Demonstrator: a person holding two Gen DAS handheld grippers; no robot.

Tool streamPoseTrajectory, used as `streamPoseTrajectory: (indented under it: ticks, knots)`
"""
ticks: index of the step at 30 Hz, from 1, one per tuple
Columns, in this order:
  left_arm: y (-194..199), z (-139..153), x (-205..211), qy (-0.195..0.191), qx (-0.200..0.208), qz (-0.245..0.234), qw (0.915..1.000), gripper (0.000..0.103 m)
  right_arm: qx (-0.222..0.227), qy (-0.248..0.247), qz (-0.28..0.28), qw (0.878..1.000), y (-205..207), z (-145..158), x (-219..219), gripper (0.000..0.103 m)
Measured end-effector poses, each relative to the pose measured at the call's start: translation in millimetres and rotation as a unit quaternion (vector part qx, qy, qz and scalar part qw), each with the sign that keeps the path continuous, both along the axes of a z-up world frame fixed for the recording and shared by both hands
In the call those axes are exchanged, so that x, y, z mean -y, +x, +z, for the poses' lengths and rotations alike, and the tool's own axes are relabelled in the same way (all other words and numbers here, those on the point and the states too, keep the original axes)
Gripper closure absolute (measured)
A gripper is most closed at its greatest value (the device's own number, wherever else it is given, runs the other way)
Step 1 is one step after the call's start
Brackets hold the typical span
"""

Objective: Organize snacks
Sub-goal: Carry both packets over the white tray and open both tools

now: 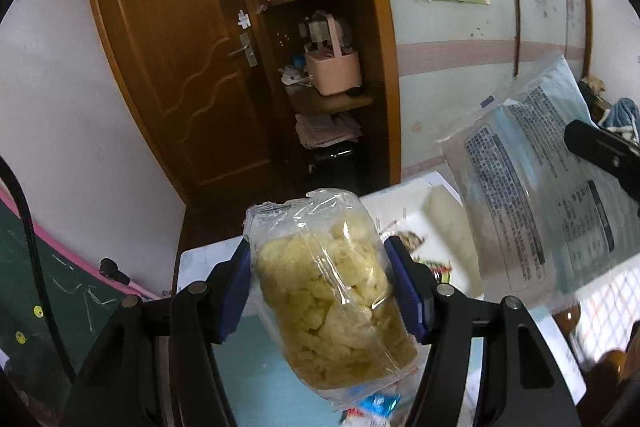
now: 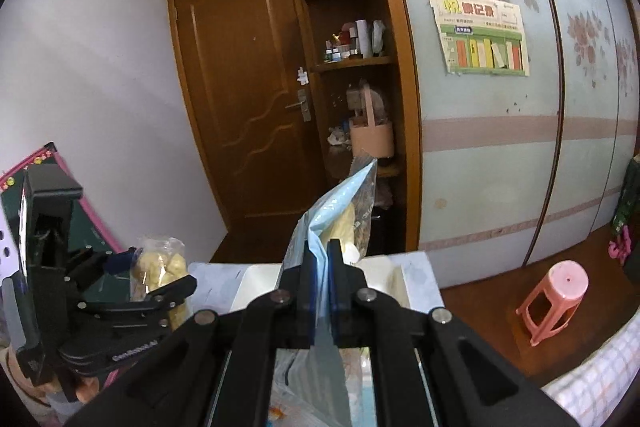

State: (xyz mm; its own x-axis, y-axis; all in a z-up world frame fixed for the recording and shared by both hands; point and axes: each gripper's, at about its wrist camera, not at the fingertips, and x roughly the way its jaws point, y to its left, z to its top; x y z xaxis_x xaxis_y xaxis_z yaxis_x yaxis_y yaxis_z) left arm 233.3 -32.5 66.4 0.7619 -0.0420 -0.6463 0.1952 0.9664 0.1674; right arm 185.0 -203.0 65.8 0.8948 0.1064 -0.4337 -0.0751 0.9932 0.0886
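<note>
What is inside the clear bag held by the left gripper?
The clear bag, clamped in the left gripper, holds pale yellow puffed snack pieces. Its lowest part is out of view.

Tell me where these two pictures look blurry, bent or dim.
Left wrist view: the pale blue printed snack packet is smeared by motion, while the clear bag of yellow puffed snacks is sharp. Right wrist view: the brown wooden door bows from fisheye distortion, and the corners go black.
</note>
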Motion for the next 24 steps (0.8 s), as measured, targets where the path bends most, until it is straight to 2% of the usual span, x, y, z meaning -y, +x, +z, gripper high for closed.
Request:
streamPoseTrajectory:
  ticks: [7, 12, 16, 18, 19, 21, 24]
  knots:
    - [61.4, -18.2, 16.8, -0.003, -0.011, 0.013, 0.9999, 0.041, -0.025, -0.011, -0.014, 1.000, 48.4, -13.8, -6.4, 0.098]
    - [87.8, -40.8, 26.7, 0.002, -0.023, 0.021, 0.9995, 0.041, -0.057, -0.010, -0.026, 0.998, 78.9, -39.3, -5.8, 0.098]
    - [102.4, -59.8, 32.5, 0.007, -0.027, 0.026, 0.9993, 0.040, -0.102, 0.002, -0.020, 0.995, 102.9, -65.6, -2.0, 0.096]
    - [103.0, -66.6, 32.8, -0.003, -0.024, 0.015, 0.9996, 0.029, -0.144, 0.022, -0.002, 0.989, 113.2, -82.9, 1.2, 0.091]
    - [103.8, -69.3, 32.8, -0.006, -0.031, 0.010, 0.9995, 0.011, -0.155, 0.028, -0.001, 0.988, 117.0, -87.5, 2.2, 0.088]
    - [107.9, -75.0, 30.7, -0.002, -0.040, 0.017, 0.9990, 0.008, -0.166, 0.027, -0.009, 0.986, 117.9, -94.6, 5.0, 0.081]
    - [113.3, -81.9, 25.9, -0.020, -0.068, 0.010, 0.9974, 0.008, -0.168, 0.027, -0.021, 0.985, 112.6, -98.5, 10.2, 0.061]
